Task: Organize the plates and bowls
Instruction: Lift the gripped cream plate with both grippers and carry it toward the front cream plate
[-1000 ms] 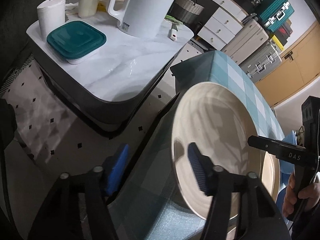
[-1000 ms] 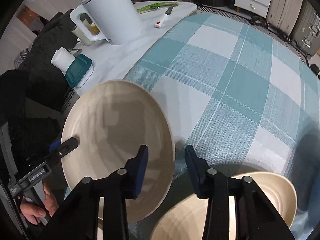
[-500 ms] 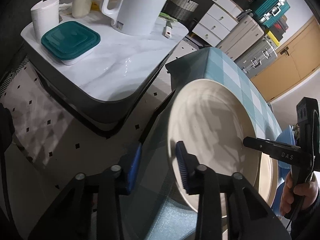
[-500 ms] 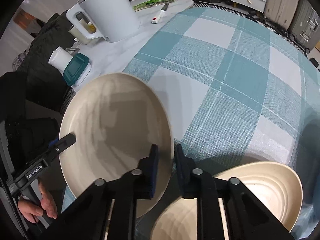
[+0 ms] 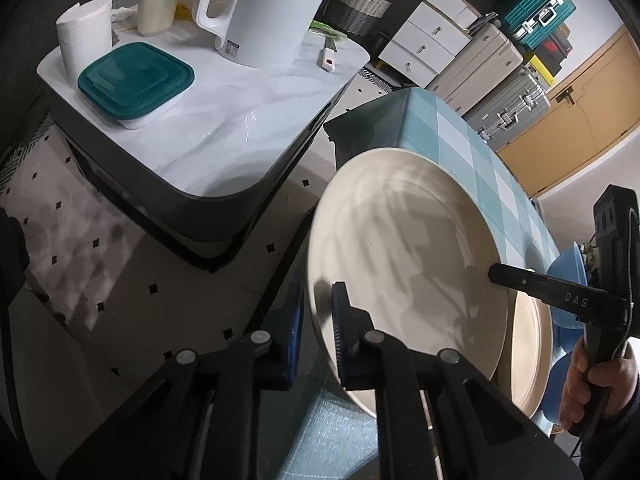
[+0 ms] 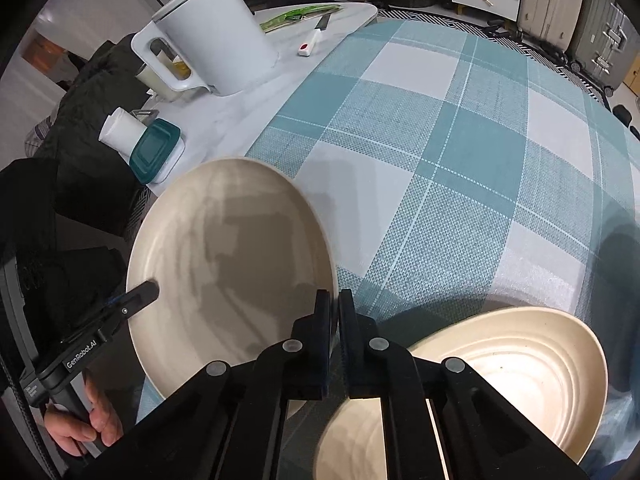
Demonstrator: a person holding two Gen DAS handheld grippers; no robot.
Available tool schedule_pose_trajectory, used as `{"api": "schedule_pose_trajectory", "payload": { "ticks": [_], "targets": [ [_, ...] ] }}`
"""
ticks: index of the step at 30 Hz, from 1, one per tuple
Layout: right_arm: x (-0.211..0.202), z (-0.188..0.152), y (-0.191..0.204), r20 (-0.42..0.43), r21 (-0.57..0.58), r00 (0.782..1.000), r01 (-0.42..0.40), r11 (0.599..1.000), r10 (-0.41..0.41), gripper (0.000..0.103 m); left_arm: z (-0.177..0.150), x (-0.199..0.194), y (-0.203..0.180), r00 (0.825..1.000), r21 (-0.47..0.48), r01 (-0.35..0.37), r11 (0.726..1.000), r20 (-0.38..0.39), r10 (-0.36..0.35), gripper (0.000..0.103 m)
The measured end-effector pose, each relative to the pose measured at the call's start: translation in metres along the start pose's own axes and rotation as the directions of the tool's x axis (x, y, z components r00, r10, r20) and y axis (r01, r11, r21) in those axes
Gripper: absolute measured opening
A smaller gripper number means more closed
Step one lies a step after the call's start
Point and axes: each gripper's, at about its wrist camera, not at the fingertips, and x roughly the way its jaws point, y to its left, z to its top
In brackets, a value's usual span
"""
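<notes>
I count two cream plates: one plain plate (image 5: 404,248) tilted up off the desk (image 6: 460,152), and a ridged plate (image 6: 520,364) lying just beside it. My left hand-held gripper (image 5: 316,320) is clamped on the plain plate's near rim; my right hand-held gripper (image 6: 334,312) pinches the opposite rim. The desk wears a teal checked cloth. Beyond the plain plate stands a marble side table (image 5: 224,128) with a white kettle (image 5: 264,8), a teal-lidded box (image 5: 134,80), and suitcases (image 5: 508,92).
</notes>
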Motion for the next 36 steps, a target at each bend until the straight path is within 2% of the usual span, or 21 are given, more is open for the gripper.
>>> {"api": "schedule_pose_trajectory", "payload": {
  "ticks": [3,7,10,20,24,31,33,36],
  "targets": [
    [0.002,-0.001,0.001,-0.002,0.009,1.000,-0.002,1.000,0.002,0.005,0.000,0.001,0.011,0.998,-0.060,0.066,0.996,-0.015,-0.067,0.012],
    [0.002,-0.003,0.002,0.001,0.005,1.000,0.000,1.000,0.000,0.005,-0.001,0.001,0.013,0.996,-0.066,0.092,0.994,-0.013,-0.093,0.012],
    [0.000,-0.004,0.000,-0.003,0.022,1.000,-0.011,1.000,0.011,0.005,-0.002,-0.002,0.013,0.994,-0.073,0.112,0.991,-0.006,-0.112,0.006],
    [-0.008,-0.006,0.001,0.009,0.057,1.000,-0.022,0.998,0.021,0.005,-0.001,-0.007,0.004,0.998,-0.067,0.056,0.996,-0.040,-0.058,0.006],
    [0.000,-0.007,0.000,-0.017,0.066,0.999,-0.032,0.997,0.033,0.005,0.000,-0.007,0.004,0.999,-0.064,0.034,0.997,-0.040,-0.037,0.006],
    [0.009,-0.010,0.000,-0.036,0.073,0.998,-0.048,0.996,0.051,0.007,-0.004,-0.004,0.009,0.998,-0.071,0.033,0.997,-0.048,-0.037,0.006],
    [0.013,-0.012,0.001,-0.044,0.078,0.997,-0.057,0.995,0.061,0.011,-0.004,-0.004,0.008,0.998,-0.069,0.029,0.997,-0.048,-0.032,0.006],
    [0.014,-0.013,0.006,-0.029,0.059,0.999,-0.042,0.997,0.044,0.011,-0.003,-0.003,0.007,0.999,-0.066,0.024,0.998,-0.046,-0.027,0.007]
  ]
}}
